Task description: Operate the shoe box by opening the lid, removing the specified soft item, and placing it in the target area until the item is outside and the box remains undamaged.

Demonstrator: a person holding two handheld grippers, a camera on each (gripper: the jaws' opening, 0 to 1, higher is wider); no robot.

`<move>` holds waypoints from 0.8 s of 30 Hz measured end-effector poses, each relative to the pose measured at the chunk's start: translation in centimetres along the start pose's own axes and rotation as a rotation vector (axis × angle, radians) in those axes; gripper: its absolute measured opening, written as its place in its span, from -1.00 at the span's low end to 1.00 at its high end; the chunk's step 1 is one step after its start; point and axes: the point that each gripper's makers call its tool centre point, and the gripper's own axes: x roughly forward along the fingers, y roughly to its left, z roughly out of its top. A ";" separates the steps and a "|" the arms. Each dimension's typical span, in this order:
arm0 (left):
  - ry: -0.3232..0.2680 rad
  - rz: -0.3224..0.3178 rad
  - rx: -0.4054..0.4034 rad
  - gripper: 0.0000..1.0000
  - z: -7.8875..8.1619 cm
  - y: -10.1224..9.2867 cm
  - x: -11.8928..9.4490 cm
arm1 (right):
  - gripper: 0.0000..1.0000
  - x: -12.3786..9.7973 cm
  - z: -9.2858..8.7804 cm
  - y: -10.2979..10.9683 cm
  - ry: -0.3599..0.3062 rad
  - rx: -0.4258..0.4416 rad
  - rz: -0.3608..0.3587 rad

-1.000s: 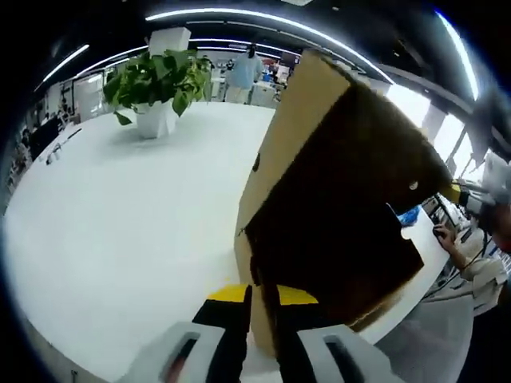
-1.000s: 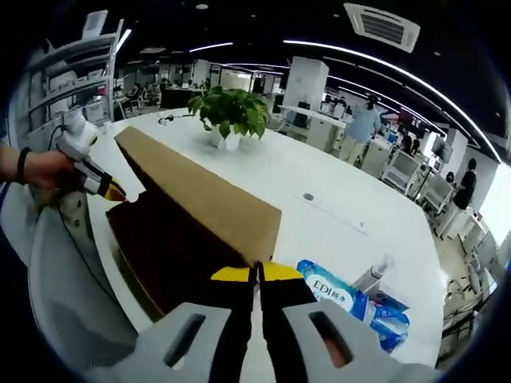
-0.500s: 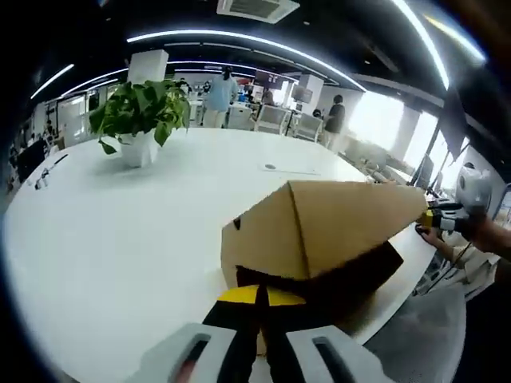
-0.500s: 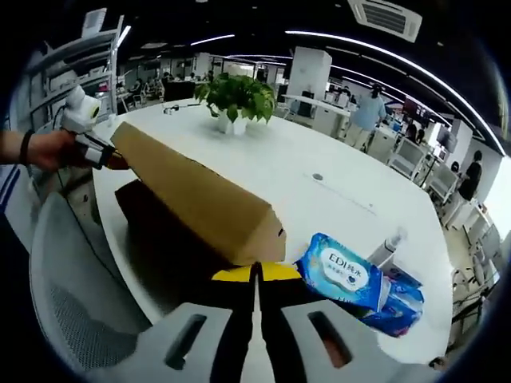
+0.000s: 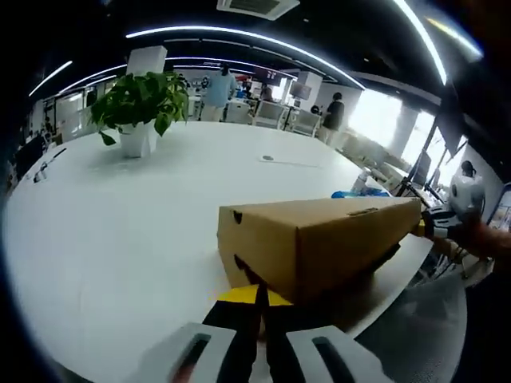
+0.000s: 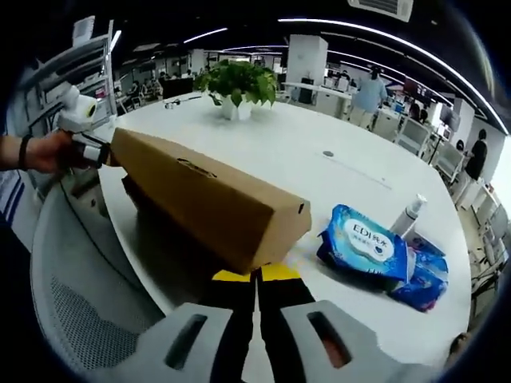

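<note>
The cardboard shoe box (image 5: 319, 243) lies on the white table (image 5: 120, 231) near its edge, lid down. Both grippers, left (image 5: 260, 299) and right (image 6: 256, 278), have their jaws pressed together at opposite ends. The lid looks light, stiff but creasable; lift it by a corner edge. Tissue packs (image 6: 363, 243) lie just beside it.

Shoe box (image 5: 319, 243): plain tan cardboard, darker brown in the shadow beneath it. Table (image 5: 120, 215): white, unpatterned. Left gripper (image 5: 261, 297): black jaws with yellow tips, pale grey body. Right gripper (image 6: 256, 275): same black, yellow and grey. Wipes pack (image 6: 366, 242) at 3 o'clock in the right gripper view: blue with a white label and dark lettering. Bottle (image 6: 406, 215) beside it: white. Plant (image 5: 140, 96) at 11 o'clock in the left gripper view: green leaves, white pot. Chair (image 6: 88, 295): grey mesh.
</note>
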 end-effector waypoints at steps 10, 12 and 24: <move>0.002 0.029 -0.026 -1.00 -0.8 1.1 -0.5 | -1.00 0.4 -1.2 0.1 0.007 0.032 -0.008; 0.004 0.034 -0.028 -1.00 -0.9 1.2 -0.5 | -1.00 0.6 -1.6 -0.1 0.013 0.044 -0.015; 0.045 0.074 -0.037 -0.99 -2.1 2.2 -0.3 | -1.00 0.9 -2.2 -0.1 0.031 0.020 -0.048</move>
